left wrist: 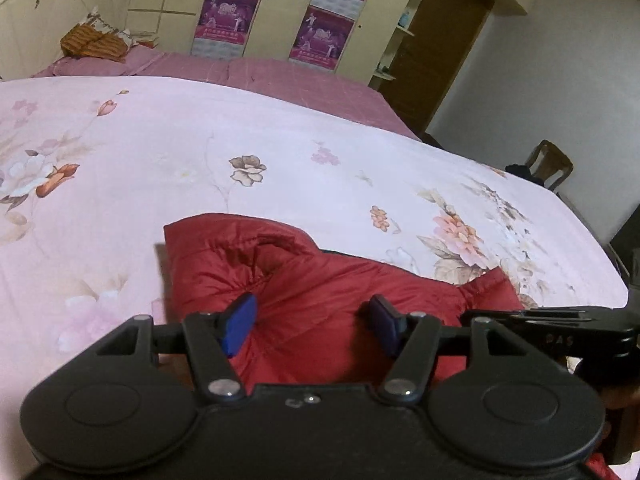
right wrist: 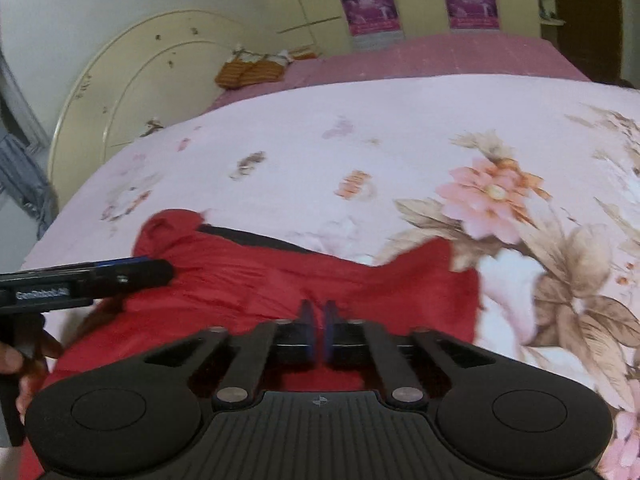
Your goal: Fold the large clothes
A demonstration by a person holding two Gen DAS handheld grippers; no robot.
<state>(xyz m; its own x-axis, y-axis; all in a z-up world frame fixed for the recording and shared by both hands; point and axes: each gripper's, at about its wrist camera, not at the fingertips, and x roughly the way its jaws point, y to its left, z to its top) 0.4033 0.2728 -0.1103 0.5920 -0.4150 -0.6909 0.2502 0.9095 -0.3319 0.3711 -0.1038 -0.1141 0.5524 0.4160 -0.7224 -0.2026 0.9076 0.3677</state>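
On the flowered bedspread (left wrist: 280, 140) lies the red jacket (left wrist: 320, 320), bunched near you. Your left gripper (left wrist: 314, 322) hovers over it, jaws apart; your right gripper (right wrist: 319, 330) is closed, apparently pinching cloth. Grip an edge firmly, then lift both sides evenly.

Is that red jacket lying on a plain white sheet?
No. The red jacket lies on a pale pink bedspread printed with large flowers.

Red quilted jacket (left wrist: 320, 300), pale pink bedspread (left wrist: 200, 140) — floral print, black hand-held gripper (left wrist: 314, 320) — blue pads (left wrist: 240, 320)
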